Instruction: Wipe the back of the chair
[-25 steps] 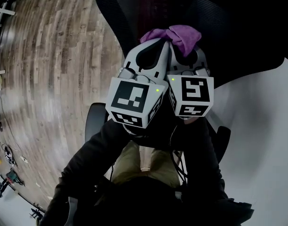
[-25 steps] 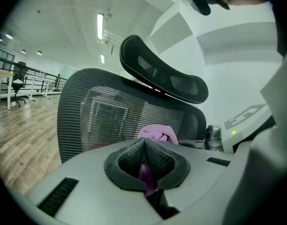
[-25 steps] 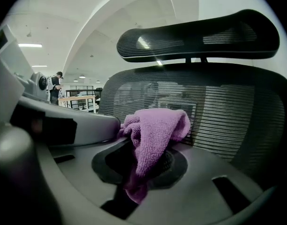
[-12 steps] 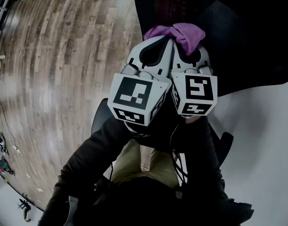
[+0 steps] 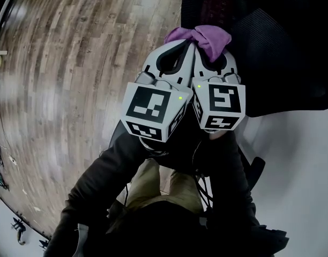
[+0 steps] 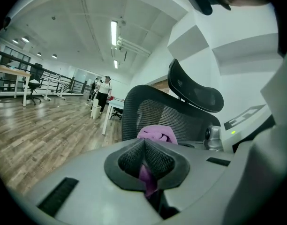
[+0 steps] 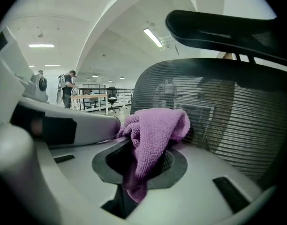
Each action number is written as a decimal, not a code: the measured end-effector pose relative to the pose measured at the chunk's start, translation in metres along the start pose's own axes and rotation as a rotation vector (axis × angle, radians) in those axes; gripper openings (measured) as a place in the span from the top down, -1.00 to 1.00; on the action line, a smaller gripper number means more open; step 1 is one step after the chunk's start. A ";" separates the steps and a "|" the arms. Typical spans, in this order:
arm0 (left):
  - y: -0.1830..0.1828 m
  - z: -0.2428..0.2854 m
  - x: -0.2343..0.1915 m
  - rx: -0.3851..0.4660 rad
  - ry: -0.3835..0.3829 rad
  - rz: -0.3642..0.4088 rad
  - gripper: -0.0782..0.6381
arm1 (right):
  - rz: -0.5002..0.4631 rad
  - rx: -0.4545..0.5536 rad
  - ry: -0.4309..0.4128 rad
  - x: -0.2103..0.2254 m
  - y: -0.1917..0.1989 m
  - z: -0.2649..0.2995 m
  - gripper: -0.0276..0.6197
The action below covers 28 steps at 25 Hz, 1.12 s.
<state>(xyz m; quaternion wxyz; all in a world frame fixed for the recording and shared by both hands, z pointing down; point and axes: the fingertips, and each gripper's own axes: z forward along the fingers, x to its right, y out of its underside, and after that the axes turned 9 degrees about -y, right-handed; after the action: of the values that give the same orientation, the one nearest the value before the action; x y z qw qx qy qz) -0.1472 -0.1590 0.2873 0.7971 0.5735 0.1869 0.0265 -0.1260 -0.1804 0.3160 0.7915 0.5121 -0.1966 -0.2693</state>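
A purple cloth is bunched against the black mesh chair back. My left gripper and right gripper are pressed side by side, both shut on that cloth. In the left gripper view a strip of the cloth is pinched between the ribbed pads, and the rest of it lies against the chair back below the headrest. In the right gripper view the cloth spills out over the shut jaws, touching the mesh.
Wooden floor spreads to the left of the chair and a white surface lies to the right. Far off stand desks, office chairs and people. The left gripper's body fills the left of the right gripper view.
In the head view the chair back has slid to the right, so both grippers with the cloth now sit close to its left edge. Both grips are unchanged.
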 end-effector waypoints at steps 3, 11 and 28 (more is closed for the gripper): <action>-0.001 -0.002 -0.015 0.003 -0.018 -0.006 0.76 | -0.004 -0.002 -0.018 -0.010 -0.002 0.011 0.68; -0.011 -0.011 -0.035 0.003 -0.041 -0.022 0.76 | -0.010 -0.014 -0.045 -0.029 -0.013 0.024 0.68; 0.012 -0.009 -0.040 -0.032 -0.016 -0.035 0.76 | 0.027 -0.027 -0.050 -0.035 0.012 0.030 0.68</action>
<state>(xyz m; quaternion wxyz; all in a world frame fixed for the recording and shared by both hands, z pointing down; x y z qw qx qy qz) -0.1852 -0.1569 0.3061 0.8079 0.5576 0.1903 0.0111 -0.1678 -0.1758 0.3375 0.7967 0.4920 -0.2198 -0.2739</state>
